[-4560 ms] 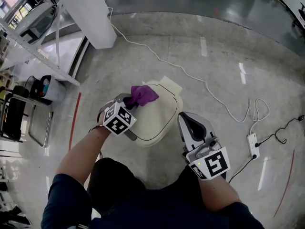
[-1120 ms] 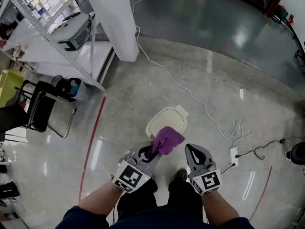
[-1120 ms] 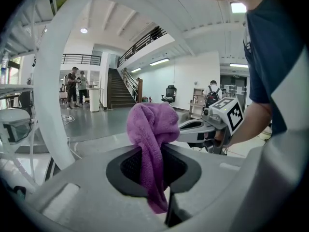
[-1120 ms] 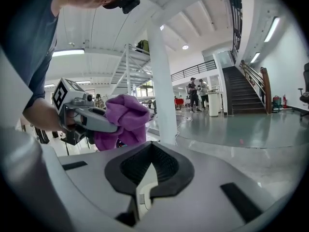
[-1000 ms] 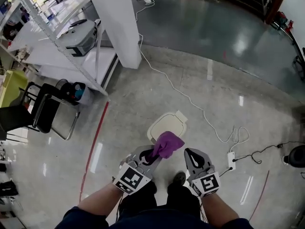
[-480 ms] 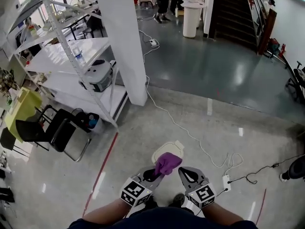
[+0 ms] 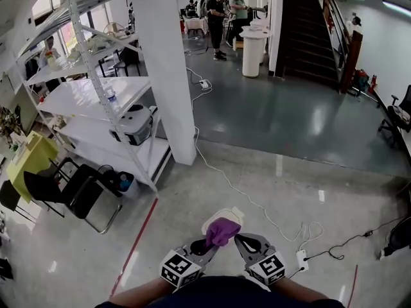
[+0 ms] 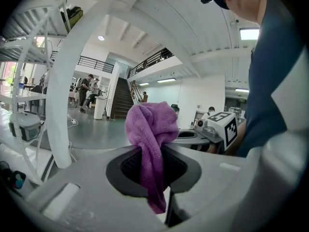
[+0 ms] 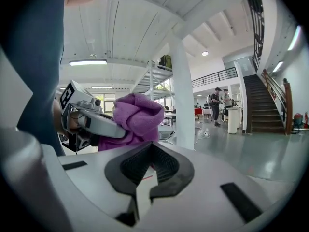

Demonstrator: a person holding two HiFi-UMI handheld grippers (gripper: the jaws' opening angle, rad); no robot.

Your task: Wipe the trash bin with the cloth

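While the left gripper keeps its jaws clamped on the cloth, the cloth bunches above the jaws and a tail hangs below them. The bin stands on the floor, ahead of and below both grippers. In the head view the cloth overlaps the bin's near edge, but contact cannot be confirmed. Judgement: the next move calls for a forward, downward reach, and the left gripper is the nearer one. Right gripper: jaws together, nothing between them, positioned just beside the left gripper.
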